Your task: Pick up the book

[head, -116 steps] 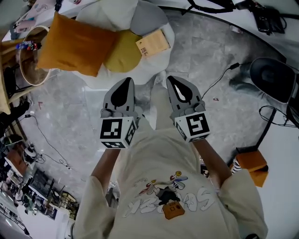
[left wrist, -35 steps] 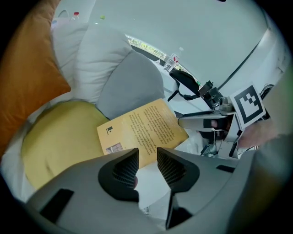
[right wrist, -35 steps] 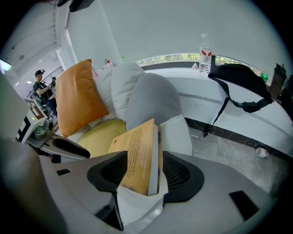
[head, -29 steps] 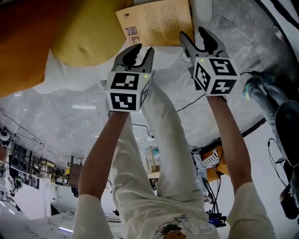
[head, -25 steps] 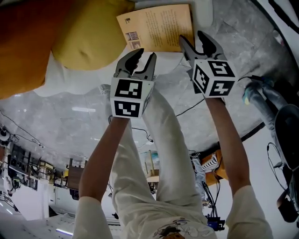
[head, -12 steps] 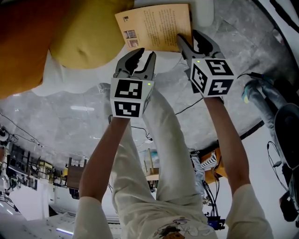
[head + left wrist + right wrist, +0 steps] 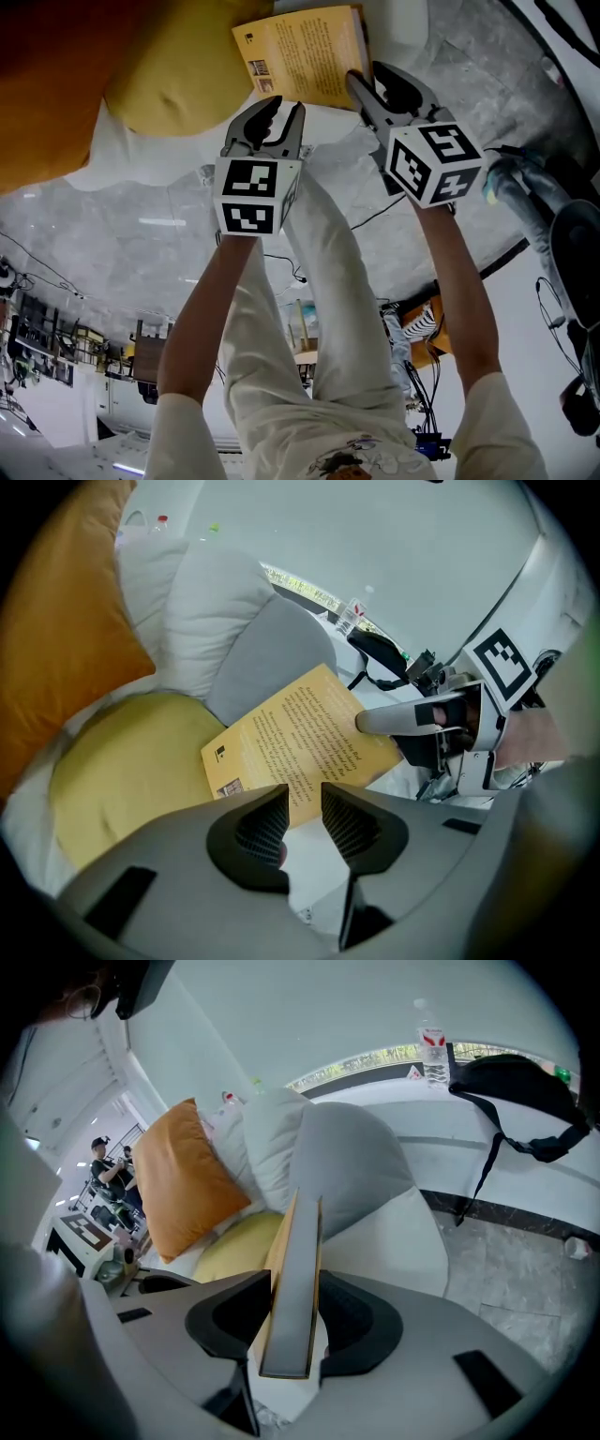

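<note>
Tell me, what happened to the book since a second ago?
The right hand-held gripper has just been closing its jaws and now pinches the book by its edge; that edge has tipped up. The left hand-held gripper stayed beside it, jaws slightly apart, empty. The yellow pillow hasn't moved.

Yellow paperback book (image 7: 302, 56), back cover up (fine print), tilted, one edge raised

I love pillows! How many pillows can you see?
4: the orange pillow at the left, the yellow pillow beside the book, the white pillow and the grey pillow behind them. Others may be hidden.
</note>
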Tool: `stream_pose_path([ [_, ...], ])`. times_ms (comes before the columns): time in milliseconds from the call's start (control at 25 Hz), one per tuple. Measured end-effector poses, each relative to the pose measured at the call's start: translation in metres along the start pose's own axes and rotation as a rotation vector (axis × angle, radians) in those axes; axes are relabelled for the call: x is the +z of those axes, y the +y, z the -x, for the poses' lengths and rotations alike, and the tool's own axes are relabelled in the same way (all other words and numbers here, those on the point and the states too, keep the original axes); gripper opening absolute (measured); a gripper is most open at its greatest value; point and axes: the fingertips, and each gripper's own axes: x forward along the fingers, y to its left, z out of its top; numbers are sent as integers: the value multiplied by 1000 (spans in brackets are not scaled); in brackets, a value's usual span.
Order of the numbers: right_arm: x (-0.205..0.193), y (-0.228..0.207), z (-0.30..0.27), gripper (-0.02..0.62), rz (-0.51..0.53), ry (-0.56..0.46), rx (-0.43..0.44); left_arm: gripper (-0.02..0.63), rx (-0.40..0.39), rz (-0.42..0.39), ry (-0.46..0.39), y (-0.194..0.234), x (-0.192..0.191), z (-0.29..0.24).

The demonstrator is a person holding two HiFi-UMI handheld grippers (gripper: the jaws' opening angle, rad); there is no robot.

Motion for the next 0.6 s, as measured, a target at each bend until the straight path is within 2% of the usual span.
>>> stream_pose_path([
  [240,3,30,-2,176,-12,6,48,115,-2,2,0,13,-4,20],
  [480,-1,41,-4,179,61,33,-48,115,6,-16,-32,28,-2,44],
  [600,-4,42,-8,181,100,65,-63,115,4,-20,-31,32,-6,51],
])
